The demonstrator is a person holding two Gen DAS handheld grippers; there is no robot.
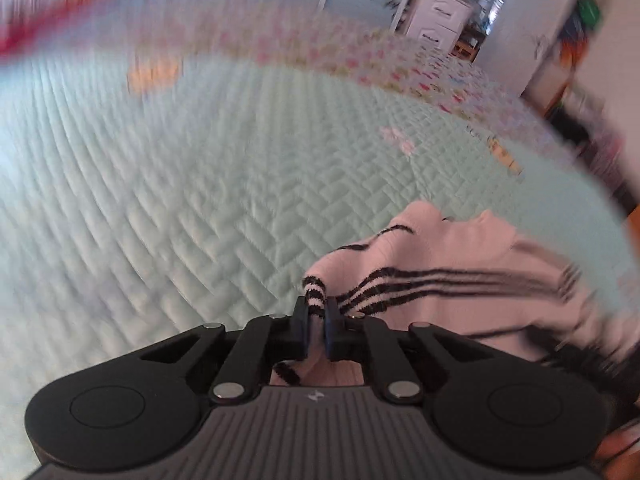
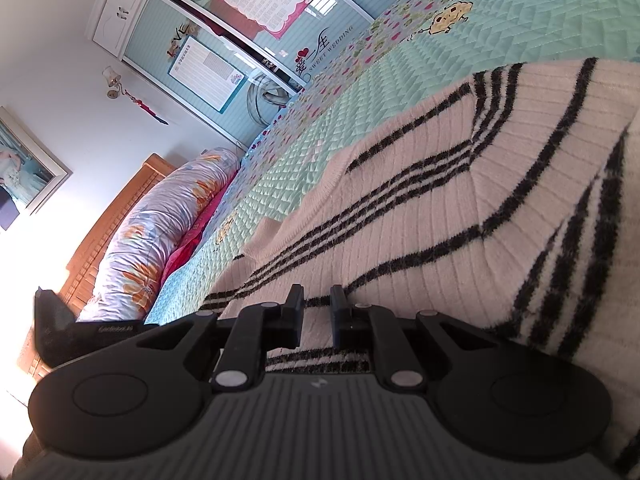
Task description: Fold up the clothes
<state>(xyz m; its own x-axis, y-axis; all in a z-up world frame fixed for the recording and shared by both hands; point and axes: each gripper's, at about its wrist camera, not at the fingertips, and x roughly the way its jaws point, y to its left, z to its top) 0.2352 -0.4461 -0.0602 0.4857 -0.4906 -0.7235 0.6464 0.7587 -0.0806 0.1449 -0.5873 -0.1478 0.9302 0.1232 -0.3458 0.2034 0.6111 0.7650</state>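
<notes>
Left wrist view first, and it is heavily blurred: pale green quilt [image 1: 192, 184] fills the left and centre of the frame, with a patterned border curving across the top. At bottom centre the left gripper [image 1: 317, 312] has its jaws pinched tight on a striped fold of the sweater [image 1: 448, 256], cream knit with black stripes, which bunches up and trails off to the lower right. A white drawer unit [image 1: 440, 16] sits at upper right.

Over to the right wrist view, sharp and tilted. At far left, a wooden headboard [image 2: 120, 216] and a floral pillow [image 2: 160, 232]; a wardrobe [image 2: 248, 40] with posters runs across the top. The right gripper [image 2: 317, 308] at bottom centre has its jaws narrowly apart, hovering just over the sweater [image 2: 460, 200], nothing between them. The sweater spreads across the centre and right on the quilt [image 2: 540, 24].
</notes>
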